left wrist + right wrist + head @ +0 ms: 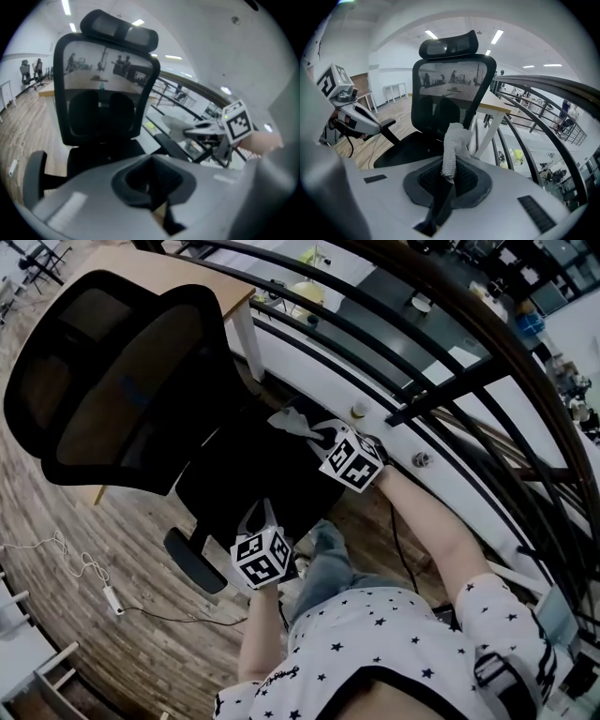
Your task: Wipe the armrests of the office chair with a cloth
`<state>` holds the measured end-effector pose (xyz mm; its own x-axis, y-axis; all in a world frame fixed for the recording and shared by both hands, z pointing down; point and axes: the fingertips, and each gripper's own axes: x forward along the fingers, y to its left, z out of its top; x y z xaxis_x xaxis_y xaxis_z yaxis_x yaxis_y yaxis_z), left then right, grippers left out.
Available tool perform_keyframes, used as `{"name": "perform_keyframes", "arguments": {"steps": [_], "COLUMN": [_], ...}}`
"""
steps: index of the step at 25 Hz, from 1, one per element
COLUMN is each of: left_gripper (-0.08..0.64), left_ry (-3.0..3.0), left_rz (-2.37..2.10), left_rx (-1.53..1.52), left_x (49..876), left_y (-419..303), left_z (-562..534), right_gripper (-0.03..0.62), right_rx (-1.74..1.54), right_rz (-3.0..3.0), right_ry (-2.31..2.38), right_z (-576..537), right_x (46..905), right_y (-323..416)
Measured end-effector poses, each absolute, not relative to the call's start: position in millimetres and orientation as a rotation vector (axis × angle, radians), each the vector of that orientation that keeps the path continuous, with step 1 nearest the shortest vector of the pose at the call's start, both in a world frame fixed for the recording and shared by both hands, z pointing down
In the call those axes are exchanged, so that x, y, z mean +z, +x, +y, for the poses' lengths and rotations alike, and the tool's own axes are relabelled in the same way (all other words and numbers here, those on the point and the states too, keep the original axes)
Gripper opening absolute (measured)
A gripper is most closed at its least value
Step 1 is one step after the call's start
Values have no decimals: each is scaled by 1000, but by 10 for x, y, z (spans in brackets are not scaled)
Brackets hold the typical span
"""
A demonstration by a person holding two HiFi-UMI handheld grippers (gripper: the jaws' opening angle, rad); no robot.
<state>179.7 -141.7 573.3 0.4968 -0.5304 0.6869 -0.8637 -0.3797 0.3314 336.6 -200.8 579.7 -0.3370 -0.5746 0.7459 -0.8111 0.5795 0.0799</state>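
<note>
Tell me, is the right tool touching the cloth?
Touching. The right gripper view shows the right tool pinching the cloth between its jaws.

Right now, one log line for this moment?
left gripper: jaws shut, empty | right gripper: jaws shut on cloth | cloth: by chair armrest, contact unclear

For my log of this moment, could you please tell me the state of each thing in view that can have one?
right gripper: fingers shut on the cloth.
cloth: bunched, sticking up from those fingers.
left gripper: fingers together, nothing between them.
office chair: upright, unoccupied.
armrest by the left gripper: bare, not touched.
far armrest: cloth just above it, contact unclear.
</note>
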Motion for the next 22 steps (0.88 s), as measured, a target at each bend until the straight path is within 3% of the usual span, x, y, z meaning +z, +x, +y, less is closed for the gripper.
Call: {"name": "perform_keyframes", "arguments": {"steps": [22], "left_gripper": [6], "left_ry": [1991], "left_rz": [-1093], "left_rx": [711], "left_x": [6191], "left_y": [1973], "left_z": [-1575], "right_gripper": [31], "right_rx": [210], "right_rz": [-1825], "right_ry": [1007], "right_z": [-3158], "right_x": [6733], "right_y": [3947]}}
